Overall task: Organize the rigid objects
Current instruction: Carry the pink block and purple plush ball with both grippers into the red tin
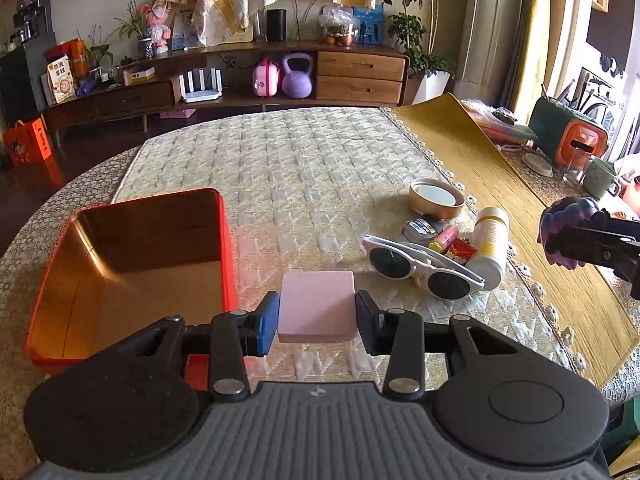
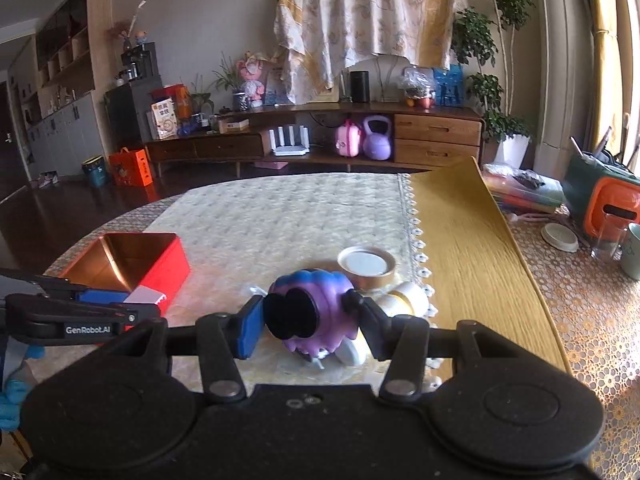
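The left gripper [image 1: 316, 318] is clamping a pink block [image 1: 316, 306], the right gripper [image 2: 310, 320] a purple toy [image 2: 310, 308]; the red tin [image 1: 128, 272] at ten o'clock is sitting empty (clutter [image 1: 440, 248] is waiting at two).

Bare counter [image 1: 304, 184] is lying open between the red tin [image 1: 132, 276] and the clutter; sunglasses [image 1: 420, 268], a bottle [image 1: 490, 248] and a round tin [image 1: 436, 200] are crowding the right side.

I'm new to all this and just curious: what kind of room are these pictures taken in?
Most likely a home living room. A long wooden sideboard along the wall holds toys, a purple kettlebell and a router, a tall potted plant stands by the window, and the work happens on a cloth-covered table.
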A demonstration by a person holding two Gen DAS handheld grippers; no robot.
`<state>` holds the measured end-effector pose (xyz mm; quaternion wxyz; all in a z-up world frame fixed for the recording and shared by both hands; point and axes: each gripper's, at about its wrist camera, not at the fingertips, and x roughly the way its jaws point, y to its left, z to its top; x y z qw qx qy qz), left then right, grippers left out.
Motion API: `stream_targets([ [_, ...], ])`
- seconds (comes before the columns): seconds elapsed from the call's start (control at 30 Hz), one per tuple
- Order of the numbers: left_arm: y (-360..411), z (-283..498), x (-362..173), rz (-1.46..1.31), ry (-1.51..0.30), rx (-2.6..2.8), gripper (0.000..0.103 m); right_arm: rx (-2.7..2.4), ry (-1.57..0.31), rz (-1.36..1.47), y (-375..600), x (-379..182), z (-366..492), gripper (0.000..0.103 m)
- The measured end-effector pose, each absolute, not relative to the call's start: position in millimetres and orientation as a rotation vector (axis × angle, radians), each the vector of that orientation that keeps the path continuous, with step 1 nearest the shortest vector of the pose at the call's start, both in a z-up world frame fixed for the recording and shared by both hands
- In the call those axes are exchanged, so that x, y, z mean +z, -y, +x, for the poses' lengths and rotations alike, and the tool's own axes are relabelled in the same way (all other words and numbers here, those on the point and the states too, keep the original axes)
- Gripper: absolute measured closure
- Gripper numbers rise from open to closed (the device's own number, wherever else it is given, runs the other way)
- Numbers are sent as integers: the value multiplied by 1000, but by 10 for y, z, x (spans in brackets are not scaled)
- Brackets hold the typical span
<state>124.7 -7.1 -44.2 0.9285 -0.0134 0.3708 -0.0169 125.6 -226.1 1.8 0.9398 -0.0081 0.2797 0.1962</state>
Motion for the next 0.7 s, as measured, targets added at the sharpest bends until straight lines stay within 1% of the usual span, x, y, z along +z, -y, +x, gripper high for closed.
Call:
stream_targets([
  [0.37,-666,1117,-237,-72,-739,69,63,589,-566,-78,1398,219,1210,53],
  [0.7,-1371,1405,-311,-97,-766,173,63,682,-608,-108,696,145,1490,53],
])
